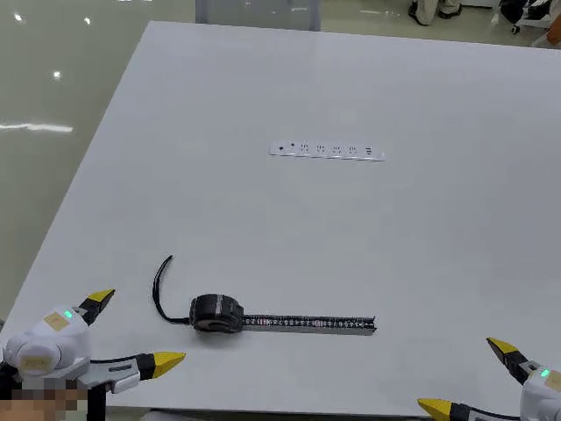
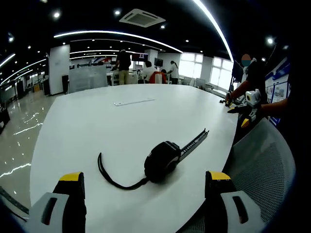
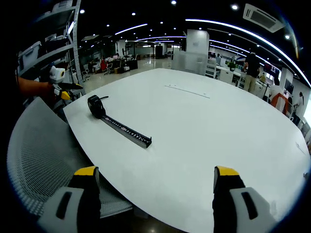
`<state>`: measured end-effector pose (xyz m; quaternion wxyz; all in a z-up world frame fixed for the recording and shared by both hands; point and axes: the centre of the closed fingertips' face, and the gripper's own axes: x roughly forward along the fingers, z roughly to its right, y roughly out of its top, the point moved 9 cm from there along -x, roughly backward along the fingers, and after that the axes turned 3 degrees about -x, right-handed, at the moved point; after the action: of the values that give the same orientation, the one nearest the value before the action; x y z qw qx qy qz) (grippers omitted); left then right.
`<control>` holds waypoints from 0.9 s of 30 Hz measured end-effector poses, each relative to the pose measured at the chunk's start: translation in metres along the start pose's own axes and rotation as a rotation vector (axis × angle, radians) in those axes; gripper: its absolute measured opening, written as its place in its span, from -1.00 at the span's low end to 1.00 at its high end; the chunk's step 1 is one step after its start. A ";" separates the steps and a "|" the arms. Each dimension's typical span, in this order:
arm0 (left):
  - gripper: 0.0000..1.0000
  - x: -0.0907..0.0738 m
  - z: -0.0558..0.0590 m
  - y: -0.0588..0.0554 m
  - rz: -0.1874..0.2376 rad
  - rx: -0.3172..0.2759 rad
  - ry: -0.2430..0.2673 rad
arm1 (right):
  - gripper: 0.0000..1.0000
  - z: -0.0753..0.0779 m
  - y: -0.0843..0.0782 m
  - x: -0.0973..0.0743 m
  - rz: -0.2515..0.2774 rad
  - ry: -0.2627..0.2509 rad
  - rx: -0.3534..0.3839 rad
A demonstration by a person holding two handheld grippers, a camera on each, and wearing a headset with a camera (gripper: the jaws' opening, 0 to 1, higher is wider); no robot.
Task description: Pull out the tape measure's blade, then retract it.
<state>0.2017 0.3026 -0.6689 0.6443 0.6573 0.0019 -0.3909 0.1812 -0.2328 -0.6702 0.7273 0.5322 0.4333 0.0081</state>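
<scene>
A black tape measure (image 1: 216,313) lies near the white table's front edge, its blade (image 1: 311,324) drawn out to the right and lying flat, its wrist strap (image 1: 160,289) curling to the left. In the left gripper view the case (image 2: 163,159) sits just ahead between the jaws, with the blade (image 2: 193,142) running away to the right. My left gripper (image 1: 136,329) is open at the lower left, a short way from the case. My right gripper (image 1: 473,377) is open at the lower right, off the blade's hooked end (image 3: 146,141). Neither gripper touches the tape.
A white power strip (image 1: 325,151) lies flat in the middle of the table (image 1: 351,228). A grey mesh chair back (image 3: 43,160) stands at the table's near edge. People stand at desks across the room, far from the table.
</scene>
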 end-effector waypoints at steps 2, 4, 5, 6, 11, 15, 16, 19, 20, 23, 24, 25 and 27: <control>1.00 0.000 0.002 0.001 0.000 -0.002 -0.002 | 0.98 0.001 -0.001 0.000 -0.002 0.000 -0.006; 1.00 0.000 0.004 0.001 0.002 0.002 -0.002 | 0.98 -0.001 -0.002 -0.001 -0.006 0.005 -0.017; 1.00 0.000 0.004 0.001 0.001 0.005 -0.002 | 0.97 -0.002 -0.003 -0.002 -0.008 0.008 -0.032; 1.00 0.000 0.004 0.001 0.002 0.006 -0.002 | 0.97 -0.002 -0.004 -0.002 -0.013 0.011 -0.039; 1.00 -0.002 0.005 -0.002 -0.003 -0.002 0.002 | 0.99 -0.005 -0.008 -0.004 -0.049 0.028 -0.069; 1.00 -0.003 0.004 -0.005 -0.013 0.002 0.002 | 1.00 -0.004 -0.006 -0.005 -0.047 0.025 -0.063; 1.00 -0.002 0.004 -0.005 -0.013 0.005 0.003 | 1.00 -0.003 -0.005 -0.005 -0.043 0.025 -0.057; 1.00 -0.002 0.005 -0.006 -0.025 0.005 0.009 | 1.00 -0.001 -0.006 -0.006 -0.040 0.024 -0.048; 1.00 -0.002 0.006 -0.006 -0.025 0.007 0.006 | 1.00 -0.001 -0.005 -0.006 -0.040 0.022 -0.054; 1.00 0.001 0.005 -0.006 -0.028 0.019 0.005 | 0.99 0.001 -0.006 -0.007 -0.041 0.022 -0.052; 1.00 0.002 0.004 -0.006 -0.028 0.015 0.010 | 0.99 0.001 -0.007 -0.007 -0.046 0.023 -0.054; 1.00 0.003 0.003 -0.006 -0.028 0.007 0.013 | 0.99 0.001 -0.008 -0.007 -0.051 0.024 -0.058; 1.00 0.004 0.003 -0.006 -0.028 0.002 0.012 | 0.99 0.001 -0.009 -0.008 -0.053 0.024 -0.057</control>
<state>0.2001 0.2984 -0.6754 0.6382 0.6600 0.0146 -0.3960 0.1727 -0.2414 -0.6727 0.7368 0.4994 0.4556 0.0075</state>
